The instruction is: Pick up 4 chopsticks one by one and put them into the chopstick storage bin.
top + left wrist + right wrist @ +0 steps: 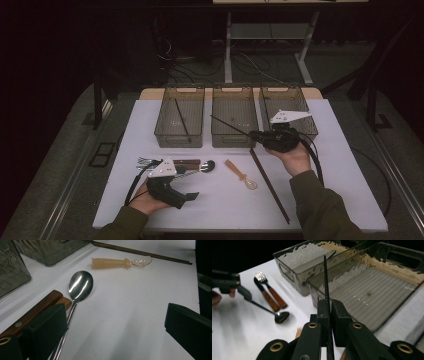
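R gripper (327,315) fingers pinching black chopstick (325,277), carrying toward left bin (180,116) at 10 o'clock; keeping tip low. L gripper (115,327) fingers spread, idling over worktop (125,315).

I see three bins side by side at the table's (345,165) far edge; the left bin (180,117) has one chopstick (181,119) in it. Before them lie cutlery (187,164) at left, a small spoon (241,174) in the middle, another chopstick (269,185) to its right.
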